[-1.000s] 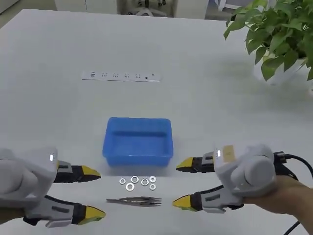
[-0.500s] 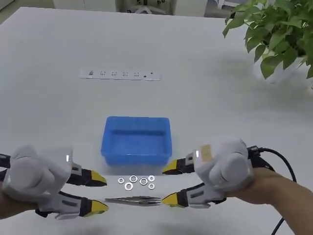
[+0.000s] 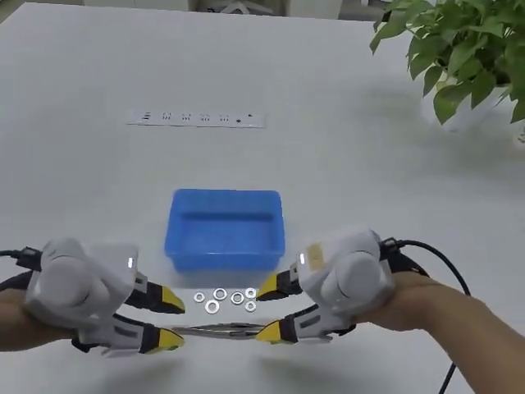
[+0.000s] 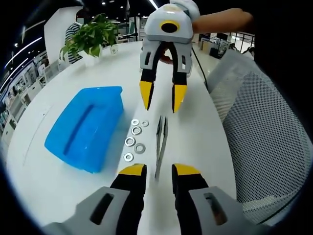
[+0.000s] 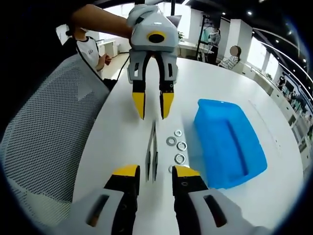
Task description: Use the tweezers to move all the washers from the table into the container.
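Observation:
Thin metal tweezers (image 3: pixel 217 330) lie flat on the white table, near its front edge. Several small washers (image 3: pixel 223 299) lie loose just behind them, in front of the blue container (image 3: pixel 225 230). My left gripper (image 3: pixel 172 319) is open at the tweezers' left end and my right gripper (image 3: pixel 268 310) is open at their right end. In the left gripper view the tweezers (image 4: pixel 160 144) run from between my own jaws (image 4: pixel 159 171) towards the right gripper (image 4: pixel 161 96), with the washers (image 4: pixel 134 142) and container (image 4: pixel 85 127) to the left. The right gripper view mirrors this: tweezers (image 5: pixel 151 155), washers (image 5: pixel 177 147), container (image 5: pixel 227 142), left gripper (image 5: pixel 152 105).
A white power strip (image 3: pixel 197 119) lies on the table beyond the container. A potted plant (image 3: pixel 459 57) stands at the far right. A cable (image 3: pixel 435 263) trails from the right gripper. A mesh chair (image 4: pixel 264 127) stands at the table's near side.
Both grippers have moved inward, towards each other and the ends of the tweezers. Tweezers, washers and container lie where they were.

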Demonstrator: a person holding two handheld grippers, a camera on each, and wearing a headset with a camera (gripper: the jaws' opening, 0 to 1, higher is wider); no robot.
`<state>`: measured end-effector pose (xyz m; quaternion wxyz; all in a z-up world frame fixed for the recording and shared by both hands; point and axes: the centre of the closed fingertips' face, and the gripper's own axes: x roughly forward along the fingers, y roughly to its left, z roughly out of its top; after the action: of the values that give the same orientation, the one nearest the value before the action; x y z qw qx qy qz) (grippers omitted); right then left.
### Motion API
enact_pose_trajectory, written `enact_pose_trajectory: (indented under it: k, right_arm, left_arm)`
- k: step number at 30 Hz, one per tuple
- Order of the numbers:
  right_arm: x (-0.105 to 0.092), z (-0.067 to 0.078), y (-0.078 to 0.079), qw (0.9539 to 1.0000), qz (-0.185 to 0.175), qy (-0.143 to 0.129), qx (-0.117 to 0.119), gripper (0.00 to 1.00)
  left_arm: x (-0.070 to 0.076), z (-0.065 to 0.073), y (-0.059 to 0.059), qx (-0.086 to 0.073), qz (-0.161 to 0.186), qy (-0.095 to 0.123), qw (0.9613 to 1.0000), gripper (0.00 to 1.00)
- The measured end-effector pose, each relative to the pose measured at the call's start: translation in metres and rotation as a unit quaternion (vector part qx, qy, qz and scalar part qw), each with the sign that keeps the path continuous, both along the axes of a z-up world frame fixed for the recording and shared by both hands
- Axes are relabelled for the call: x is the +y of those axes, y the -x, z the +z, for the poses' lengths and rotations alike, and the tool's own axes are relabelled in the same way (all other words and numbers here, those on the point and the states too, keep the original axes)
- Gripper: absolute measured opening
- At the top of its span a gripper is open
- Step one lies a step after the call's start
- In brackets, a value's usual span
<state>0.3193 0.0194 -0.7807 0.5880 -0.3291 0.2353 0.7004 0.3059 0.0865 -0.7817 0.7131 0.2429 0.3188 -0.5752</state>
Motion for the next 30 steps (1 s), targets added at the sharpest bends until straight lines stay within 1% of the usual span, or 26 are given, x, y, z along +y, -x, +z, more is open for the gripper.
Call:
enact_pose_trajectory:
  k: [2,3,10,13,14,16,17,19,21,22,23,25,26,30]
  right_arm:
    - [0.000,-0.004,0.002,0.9999,0.012,0.008,-0.004,0.26]
    - [0.000,-0.006,0.002,0.9997,0.018,0.015,-0.006,0.25]
    - [0.002,-0.015,0.004,0.9989,0.036,0.029,-0.010,0.20]
    - [0.004,-0.020,0.006,0.9984,0.044,0.032,-0.010,0.18]
    - [0.004,-0.021,0.007,0.9982,0.048,0.034,-0.009,0.18]
    - [0.004,-0.024,0.006,0.9976,0.054,0.039,-0.015,0.17]
    - [0.004,-0.025,0.006,0.9977,0.055,0.039,-0.014,0.16]
    - [0.005,-0.025,0.006,0.9978,0.054,0.037,-0.012,0.16]
    - [0.008,-0.024,0.005,0.9985,0.045,0.029,-0.007,0.15]
    - [0.010,-0.023,0.006,0.9988,0.043,0.024,-0.003,0.15]
    - [0.010,-0.024,0.006,0.9988,0.043,0.024,-0.003,0.15]
    - [0.011,-0.027,0.006,0.9985,0.047,0.029,-0.008,0.14]
    - [0.013,-0.027,0.007,0.9984,0.050,0.026,-0.005,0.13]
    - [0.014,-0.026,0.007,0.9985,0.048,0.028,-0.008,0.12]
  left_arm:
    - [0.002,-0.004,0.000,-0.003,-0.008,-0.015,0.9998,0.24]
    - [0.003,-0.006,0.001,-0.002,-0.012,-0.019,0.9997,0.23]
    - [0.002,-0.013,0.001,0.006,-0.026,-0.030,0.9992,0.18]
    - [0.003,-0.017,0.000,0.001,-0.029,-0.039,0.9988,0.16]
    - [0.003,-0.018,0.001,0.004,-0.032,-0.040,0.9987,0.15]
    - [0.004,-0.019,0.001,0.006,-0.035,-0.043,0.9984,0.14]
    - [0.005,-0.019,0.001,0.005,-0.037,-0.048,0.9981,0.14]
    - [0.006,-0.021,0.001,0.007,-0.040,-0.051,0.9979,0.12]
    - [0.006,-0.023,0.000,0.005,-0.044,-0.055,0.9975,0.11]
    - [0.005,-0.022,-0.001,0.002,-0.046,-0.054,0.9975,0.09]
    - [0.005,-0.023,-0.001,0.007,-0.043,-0.055,0.9975,0.09]
    - [0.004,-0.023,-0.001,0.006,-0.047,-0.053,0.9975,0.07]
    - [0.004,-0.023,-0.001,0.005,-0.048,-0.053,0.9975,0.06]
    - [0.004,-0.023,0.000,0.005,-0.050,-0.053,0.9973,0.06]
